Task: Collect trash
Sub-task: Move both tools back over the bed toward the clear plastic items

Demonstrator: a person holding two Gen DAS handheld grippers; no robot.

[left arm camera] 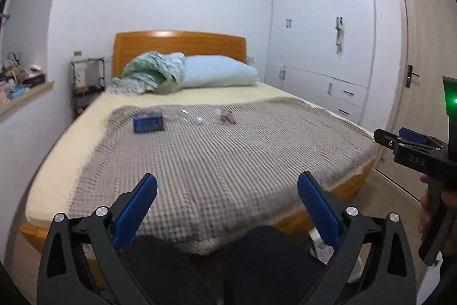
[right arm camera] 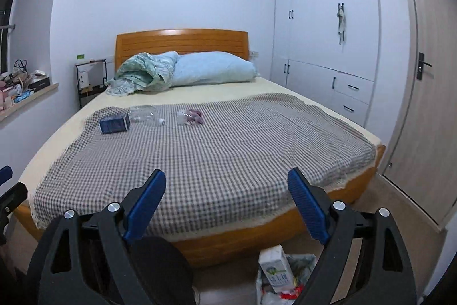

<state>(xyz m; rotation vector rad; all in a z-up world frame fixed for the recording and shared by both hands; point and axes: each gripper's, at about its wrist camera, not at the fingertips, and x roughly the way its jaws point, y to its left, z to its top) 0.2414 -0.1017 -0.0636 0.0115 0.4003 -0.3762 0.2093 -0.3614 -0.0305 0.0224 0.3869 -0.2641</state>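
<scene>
Both the left tool (left arm camera: 227, 190) and right tool (right arm camera: 227, 185) are wide open and empty above the bed (right arm camera: 228, 156), far from the blue box (right arm camera: 114, 124).

Dim, bluish light; left view motion-blurred, both edges bent by fisheye.

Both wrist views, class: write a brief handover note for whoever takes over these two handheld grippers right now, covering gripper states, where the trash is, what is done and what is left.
Left gripper: open, nothing between its blue pads.
Right gripper: open, empty too; both are at the foot of the bed.
On the grey checked blanket, far end: a dark blue cardboard box, a clear crushed plastic bottle and a crumpled pinkish wrapper.
Done: the trash bag on the floor already holds a white milk carton and other scraps.
Left: collect those three items from the bed and drop them in the bag.
</scene>
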